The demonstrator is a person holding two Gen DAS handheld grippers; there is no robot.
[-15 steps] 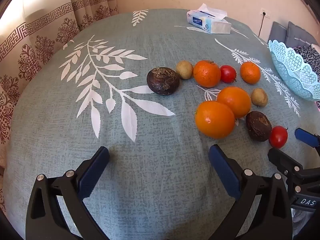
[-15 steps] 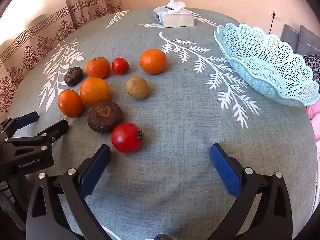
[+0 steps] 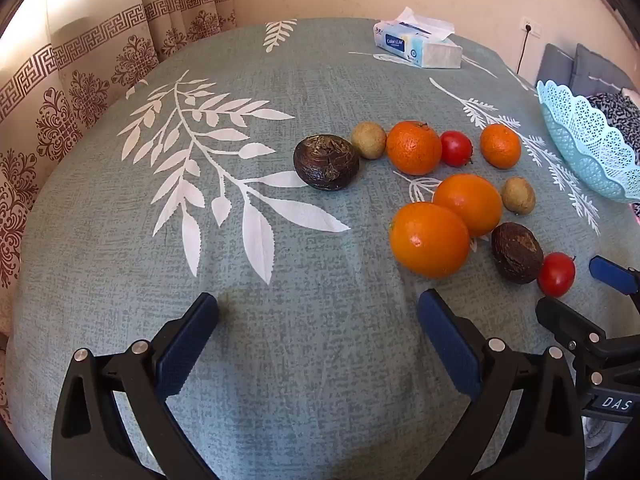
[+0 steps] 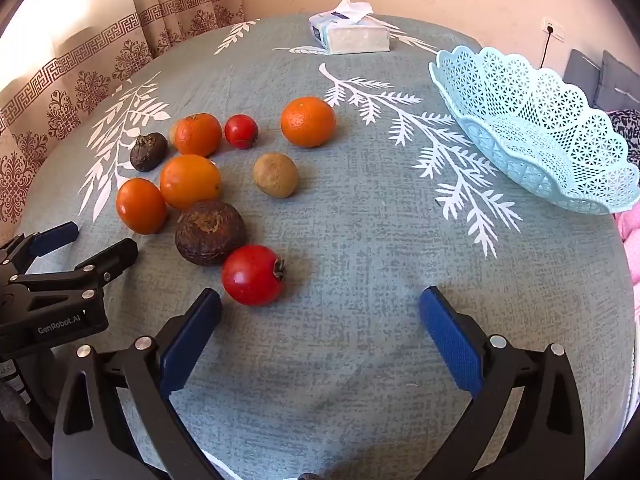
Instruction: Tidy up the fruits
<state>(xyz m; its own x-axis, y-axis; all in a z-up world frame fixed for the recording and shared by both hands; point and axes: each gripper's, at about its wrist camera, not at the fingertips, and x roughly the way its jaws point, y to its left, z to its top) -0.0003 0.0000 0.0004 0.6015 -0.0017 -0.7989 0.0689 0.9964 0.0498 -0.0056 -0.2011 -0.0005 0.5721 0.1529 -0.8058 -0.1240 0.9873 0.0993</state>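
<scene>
Several fruits lie loose on the grey-green tablecloth: several oranges [image 3: 429, 239], two red tomatoes, two dark wrinkled fruits and two brown-green kiwis. A pale blue lattice basket [image 4: 532, 128] stands at the right, holding nothing. My left gripper [image 3: 318, 312] is open above bare cloth, the nearest orange just beyond its right finger. My right gripper [image 4: 320, 308] is open too; a red tomato [image 4: 252, 275] lies just ahead of its left finger, with a dark fruit [image 4: 210, 232] behind it. The left gripper [image 4: 84, 240] also shows at the left edge of the right wrist view.
A tissue box [image 3: 416, 45] sits at the far side of the table. Patterned curtains [image 3: 80, 80] hang along the left. Grey cushions [image 3: 576, 66] and a wall socket are at the far right. Cloth between the fruits and the basket [image 3: 588, 148] is bare.
</scene>
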